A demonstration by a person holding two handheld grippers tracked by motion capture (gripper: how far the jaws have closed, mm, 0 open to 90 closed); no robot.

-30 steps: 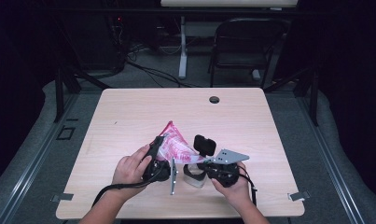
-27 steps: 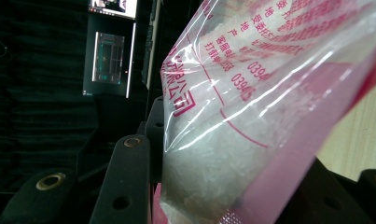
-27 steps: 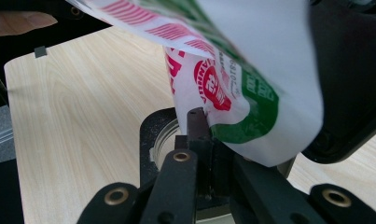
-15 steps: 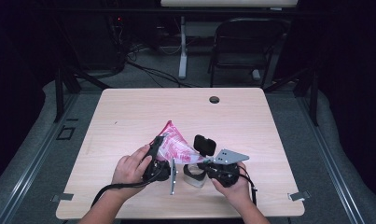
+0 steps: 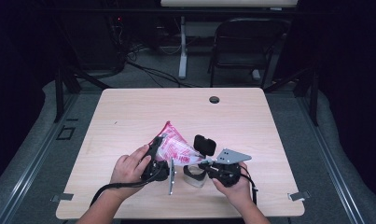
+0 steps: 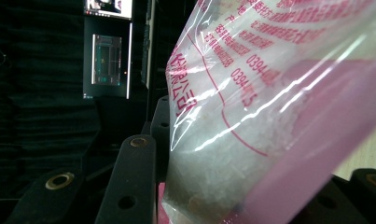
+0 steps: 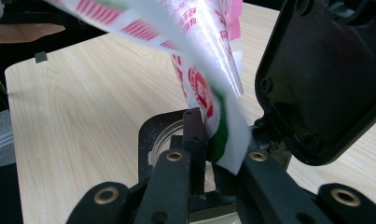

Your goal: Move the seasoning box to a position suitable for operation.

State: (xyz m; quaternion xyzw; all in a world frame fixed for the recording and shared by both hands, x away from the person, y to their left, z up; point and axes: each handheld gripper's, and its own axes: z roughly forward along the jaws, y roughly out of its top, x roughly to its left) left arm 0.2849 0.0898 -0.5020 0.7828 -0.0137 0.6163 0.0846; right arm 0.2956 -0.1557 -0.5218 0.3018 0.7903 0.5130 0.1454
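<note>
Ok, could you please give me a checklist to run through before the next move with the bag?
1. Left claw grips the bag: ok; its jaws have just been closing on it.
2. Right claw grips the bag's corner: cannot tell; its jaws have just been opening, with the corner between them.
3. Lid is open: ok.
4. Cup sits below the corner: ok.
5. Corner is cut open: cannot tell.
</note>
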